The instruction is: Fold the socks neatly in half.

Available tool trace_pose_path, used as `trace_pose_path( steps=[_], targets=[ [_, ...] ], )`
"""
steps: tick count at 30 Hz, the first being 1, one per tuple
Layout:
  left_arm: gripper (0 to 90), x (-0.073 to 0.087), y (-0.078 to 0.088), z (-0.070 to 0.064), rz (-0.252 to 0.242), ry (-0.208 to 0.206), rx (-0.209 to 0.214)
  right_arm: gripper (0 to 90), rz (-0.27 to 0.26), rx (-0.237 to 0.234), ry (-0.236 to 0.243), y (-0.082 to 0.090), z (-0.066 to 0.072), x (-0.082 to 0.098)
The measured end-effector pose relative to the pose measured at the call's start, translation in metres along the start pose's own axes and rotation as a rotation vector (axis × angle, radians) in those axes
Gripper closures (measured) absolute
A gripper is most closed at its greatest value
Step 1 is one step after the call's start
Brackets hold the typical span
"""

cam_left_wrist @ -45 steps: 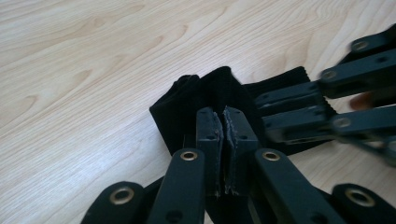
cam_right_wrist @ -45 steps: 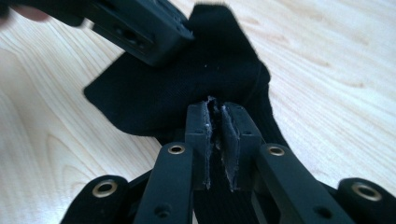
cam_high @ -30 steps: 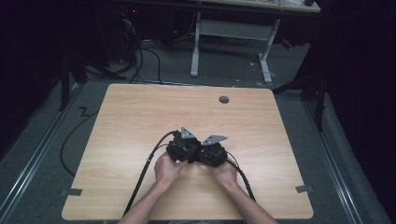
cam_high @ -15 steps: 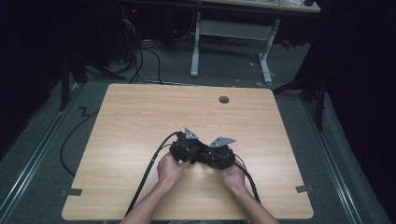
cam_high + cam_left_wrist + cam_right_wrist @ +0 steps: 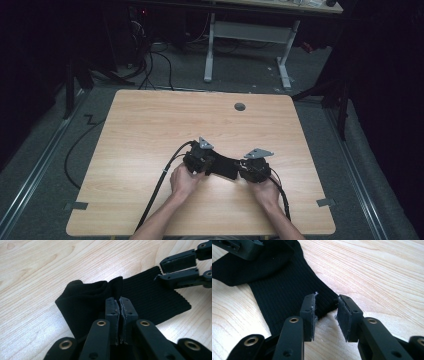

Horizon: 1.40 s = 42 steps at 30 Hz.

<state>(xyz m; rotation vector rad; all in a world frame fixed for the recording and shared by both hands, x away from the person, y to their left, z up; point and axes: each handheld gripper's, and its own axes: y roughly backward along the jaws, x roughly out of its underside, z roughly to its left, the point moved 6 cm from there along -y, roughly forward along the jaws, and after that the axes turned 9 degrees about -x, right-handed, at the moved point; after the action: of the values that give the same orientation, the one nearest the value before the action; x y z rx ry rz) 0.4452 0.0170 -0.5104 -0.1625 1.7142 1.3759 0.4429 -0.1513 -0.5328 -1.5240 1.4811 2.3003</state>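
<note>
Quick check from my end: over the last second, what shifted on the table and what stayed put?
The right claw slid out to the person's right, away from the left claw, so the black ribbed fabric band now lies stretched out between them. The left claw hardly moved and is shut on the band's bunched end; the right claw's jaws stand open at the other end. The light wooden table is unchanged.

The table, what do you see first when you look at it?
First comes the black sock, lying on the wooden table near its front edge, between two hands. The left gripper has its fingers shut on a fold of the sock. The right gripper stands open, with the sock's ribbed end between its fingers.
</note>
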Motion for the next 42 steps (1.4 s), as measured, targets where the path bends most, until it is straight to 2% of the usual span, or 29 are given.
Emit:
trace_pose_path(
  steps=[9,18,23,34,38,42],
  targets=[
    [86.5,-0.005,0.003,-0.005,-0.015,-0.02,-0.003,69.3,-0.001,-0.015,0.008,-0.008,0.002,-0.002],
    [86.5,-0.012,0.0,-0.015,-0.022,-0.032,0.015,69.8,0.002,-0.022,0.014,-0.009,0.002,-0.003],
    [86.5,-0.015,-0.005,-0.021,-0.019,-0.036,0.03,69.9,-0.001,-0.022,0.016,-0.009,0.003,-0.003],
    [85.6,-0.016,-0.021,-0.041,0.003,-0.081,0.069,69.8,-0.004,-0.021,0.018,-0.009,0.003,-0.003],
    [82.6,-0.014,-0.022,-0.039,-0.001,-0.073,0.084,69.7,-0.005,-0.019,0.024,-0.009,0.003,-0.003],
    [71.6,-0.013,-0.017,-0.037,-0.021,-0.068,0.097,69.7,-0.007,-0.02,0.021,-0.01,0.003,-0.004]
  ],
)
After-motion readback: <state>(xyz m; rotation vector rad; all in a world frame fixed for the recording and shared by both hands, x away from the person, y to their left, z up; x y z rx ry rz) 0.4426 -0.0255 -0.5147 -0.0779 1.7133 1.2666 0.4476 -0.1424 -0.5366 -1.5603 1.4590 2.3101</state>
